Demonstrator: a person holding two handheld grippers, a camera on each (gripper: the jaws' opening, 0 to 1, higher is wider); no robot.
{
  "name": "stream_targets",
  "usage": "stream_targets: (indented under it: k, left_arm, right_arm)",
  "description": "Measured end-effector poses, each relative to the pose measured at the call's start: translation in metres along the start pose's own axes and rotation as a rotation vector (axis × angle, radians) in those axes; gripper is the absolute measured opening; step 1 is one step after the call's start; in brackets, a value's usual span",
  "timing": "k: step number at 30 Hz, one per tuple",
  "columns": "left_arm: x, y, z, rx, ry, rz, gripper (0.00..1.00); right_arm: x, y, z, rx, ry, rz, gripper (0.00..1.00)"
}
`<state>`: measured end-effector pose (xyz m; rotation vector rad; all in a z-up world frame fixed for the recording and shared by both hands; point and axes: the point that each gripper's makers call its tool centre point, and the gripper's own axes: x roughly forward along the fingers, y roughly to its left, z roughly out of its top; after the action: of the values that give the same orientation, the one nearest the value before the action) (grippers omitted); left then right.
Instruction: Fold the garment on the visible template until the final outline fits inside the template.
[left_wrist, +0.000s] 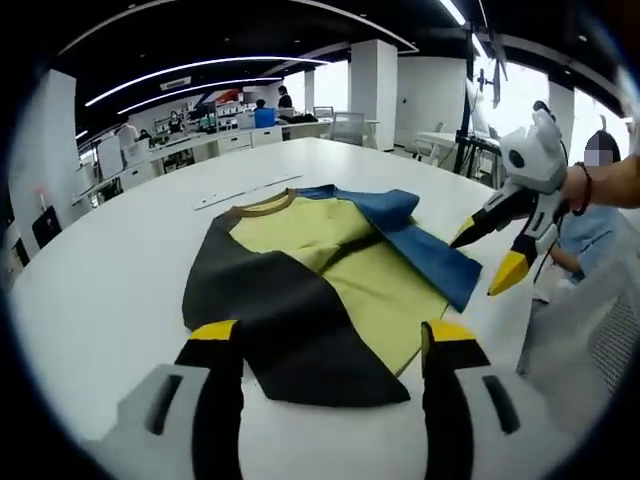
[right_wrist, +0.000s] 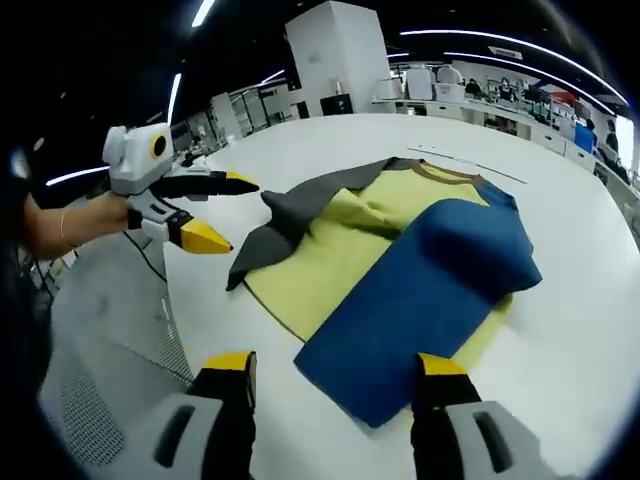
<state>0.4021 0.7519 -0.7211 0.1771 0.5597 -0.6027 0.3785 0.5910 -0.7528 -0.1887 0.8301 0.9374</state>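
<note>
No brand, label or writing can be read on anything here. The left tongs (left_wrist: 330, 345) are held low over the near edge of the shirt (left_wrist: 320, 285), their two yellow-tipped jaws spread wide apart and holding nothing; the dark side of the shirt lies between and just beyond the tips. The right tongs (right_wrist: 335, 372) sit the same way at the other side, jaws wide and empty, with the blue sleeve (right_wrist: 420, 290) folded over the yellow body straight ahead of them. In the left gripper view the right tongs come in from the right, gripped by a hand (left_wrist: 610, 180), tips parted just off the blue edge. In the right gripper view the left tongs hover beside the grey sleeve (right_wrist: 290, 225), a hand (right_wrist: 100, 215) behind them. The shirt lies flat on a big white table (left_wrist: 120, 270). Behind it stands a thick white pillar (right_wrist: 345, 55), with long ceiling lights (left_wrist: 180, 80) over rows of desks.
</note>
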Motion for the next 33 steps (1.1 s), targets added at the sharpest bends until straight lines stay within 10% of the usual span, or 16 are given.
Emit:
stream_targets:
  k: [16, 33]
  left_arm:
    - [0.006, -0.016, -0.052, 0.015, 0.16, 0.0, 0.38]
    - [-0.009, -0.017, -0.053, -0.06, 0.156, 0.011, 0.01]
  right_arm:
    - [0.007, -0.012, -0.025, -0.238, 0.084, -0.127, 0.17]
    - [0.001, -0.013, -0.025, -0.203, 0.087, -0.149, 0.0]
